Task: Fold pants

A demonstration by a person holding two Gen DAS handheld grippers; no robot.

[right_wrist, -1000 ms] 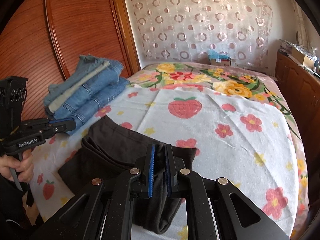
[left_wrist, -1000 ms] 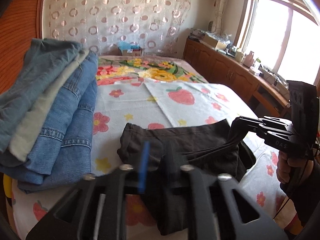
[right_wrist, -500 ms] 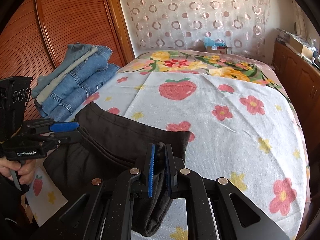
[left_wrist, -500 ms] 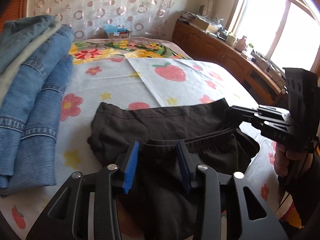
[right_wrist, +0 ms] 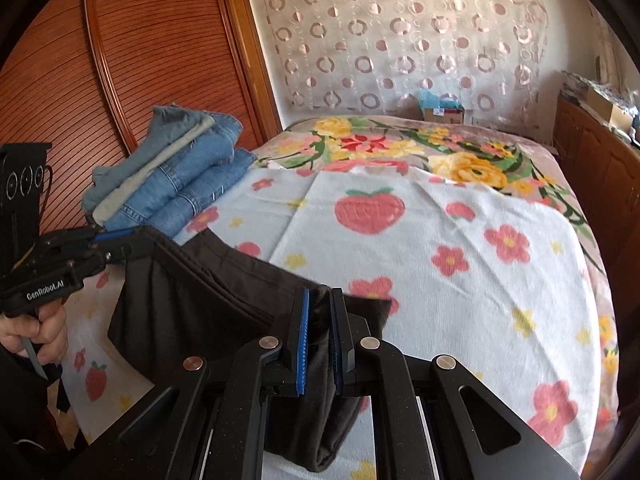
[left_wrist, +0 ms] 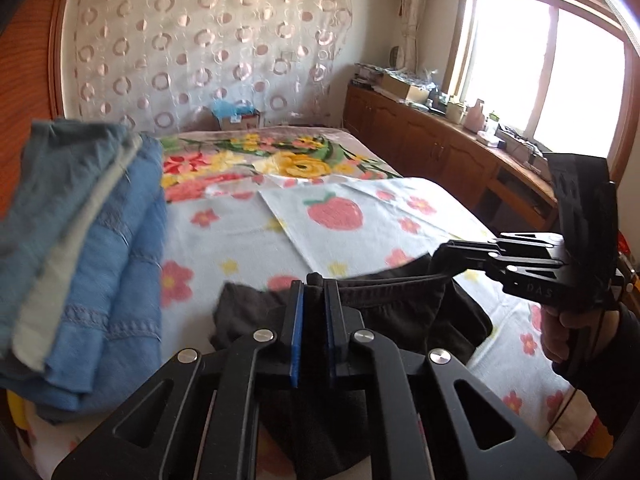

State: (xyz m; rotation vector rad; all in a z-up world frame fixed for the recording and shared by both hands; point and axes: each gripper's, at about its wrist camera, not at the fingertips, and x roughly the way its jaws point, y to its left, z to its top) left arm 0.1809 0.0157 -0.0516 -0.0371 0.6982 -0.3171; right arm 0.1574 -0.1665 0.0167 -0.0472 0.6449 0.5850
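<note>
The black pants [right_wrist: 200, 300] hang stretched between the two tools, their gripped top edge running as a taut line from the lower centre of the right wrist view up to the left edge of that frame, where the left gripper [right_wrist: 120, 242] pinches the other end. That line is the long axis the next move turns on: it lies roughly across the near edge of the bed [right_wrist: 460, 240], with the free cloth sagging below it toward the flowered sheet.

In the left wrist view the left gripper [left_wrist: 314, 284] has its blue pads [left_wrist: 297, 332] drawn close together with a bunch of dark fabric caught at the tips. The pants [left_wrist: 392, 316] spread away from it toward the right of the frame, where the right gripper [left_wrist: 440, 254] comes in side-on from the right edge and grips the far end of the same edge.

In its own view the right gripper [right_wrist: 319, 294] is likewise nearly closed, a thick fold of cloth wedged between the pads and trailing down out of the bottom of the frame (so this end carries more bulk).

Both tools point forward over the bed at about the same height, neither plainly nearer the open sheet. The stack of folded jeans [right_wrist: 172, 176] sits in the left-centre of the right wrist frame, just beside the left tool, so I judge any lay-down should go toward the strawberry print [right_wrist: 370, 212], away from that pile.
</note>
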